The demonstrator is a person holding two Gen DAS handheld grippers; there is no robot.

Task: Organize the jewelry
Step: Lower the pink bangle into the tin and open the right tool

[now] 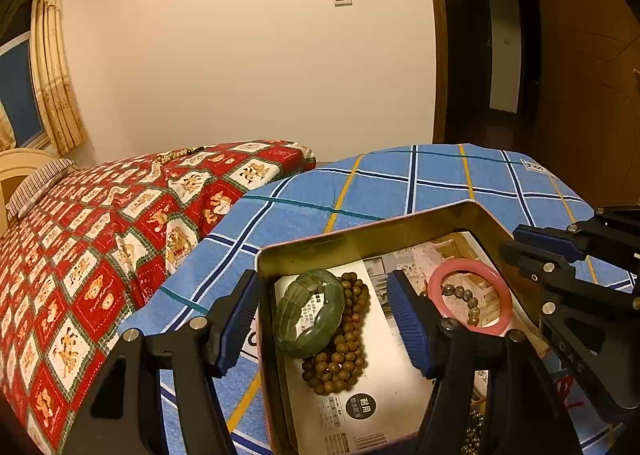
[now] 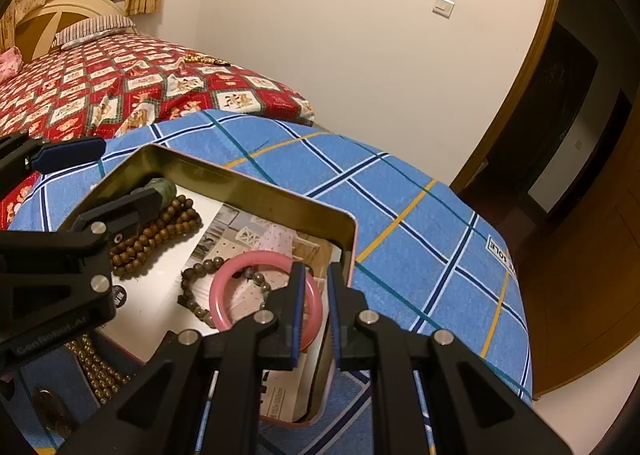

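Note:
A metal tin box sits on a blue checked cloth. Inside lie a green jade bracelet, brown wooden beads, a pink bangle and a dark bead bracelet. My left gripper is open, its fingers straddling the tin's left wall, around the jade bracelet and beads. My right gripper has its jaws a narrow gap apart across the tin's right wall beside the pink bangle; whether it grips the wall is unclear. It also shows in the left wrist view.
The blue checked cloth covers a raised surface next to a bed with a red patterned quilt. A string of light beads lies on the bed. Gold beads lie in front of the tin.

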